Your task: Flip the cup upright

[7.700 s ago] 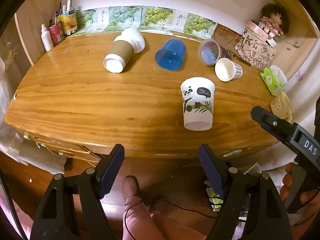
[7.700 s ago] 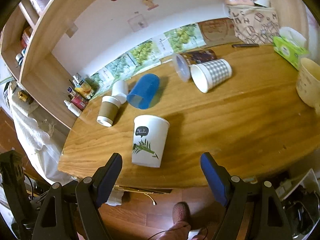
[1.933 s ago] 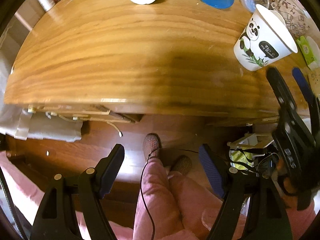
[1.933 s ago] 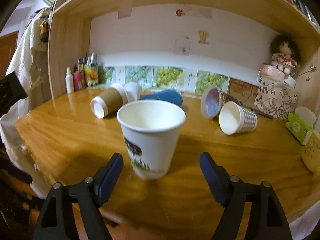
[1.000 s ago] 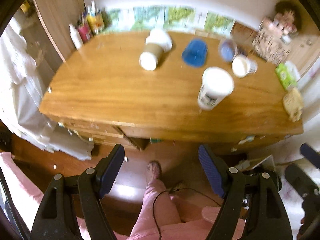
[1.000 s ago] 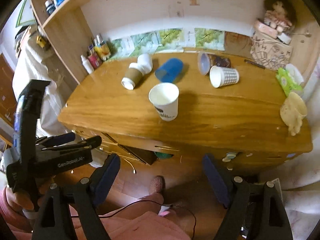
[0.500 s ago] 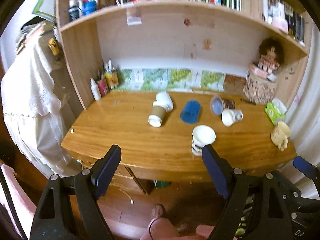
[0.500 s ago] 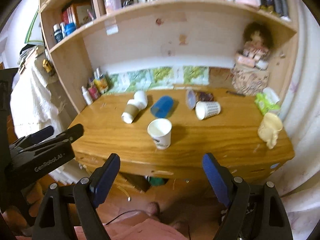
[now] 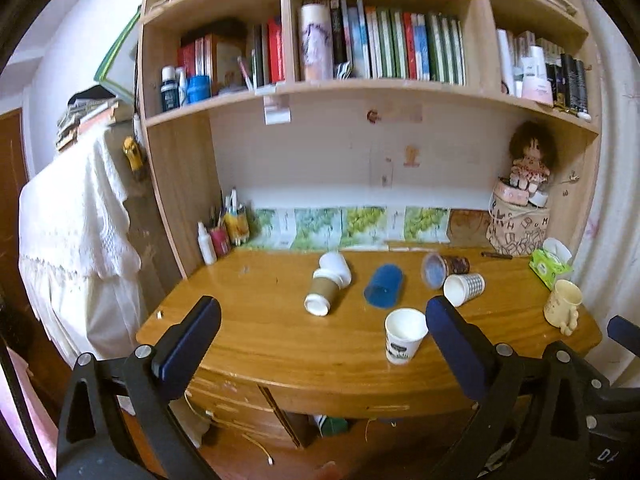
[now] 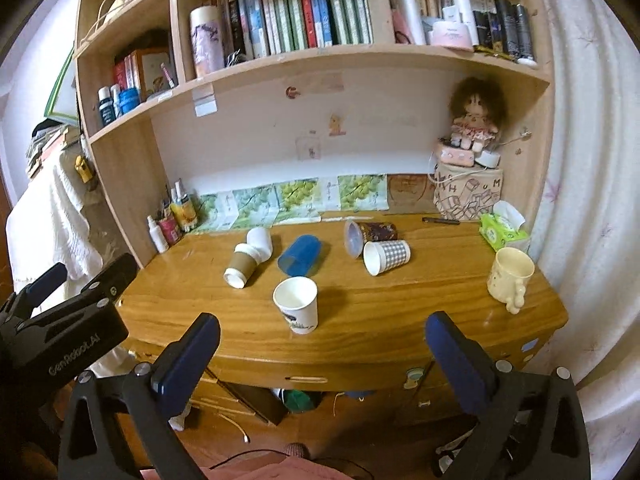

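Near the front edge of the wooden desk (image 9: 256,344) the white paper cup (image 9: 403,336) with the printed label stands upright, mouth open to the ceiling, and we see it apart from every other cup. Behind it lie four on their sides: a brown-sleeved coffee cup (image 9: 323,294) with a white lid (image 9: 335,266) just beyond it, a blue plastic cup (image 9: 383,290), a clear-lidded tumbler (image 9: 444,269) and a checked paper cup (image 9: 464,289), the last two touching. We hold both grippers back from the desk, clear of the cups. Our left gripper (image 9: 320,322) has its fingers spread wide with nothing between them, and our right gripper (image 10: 320,338) is likewise released and empty. A cream mug (image 10: 510,276) stands at the desk's right end, near a green tissue pack (image 10: 502,232).
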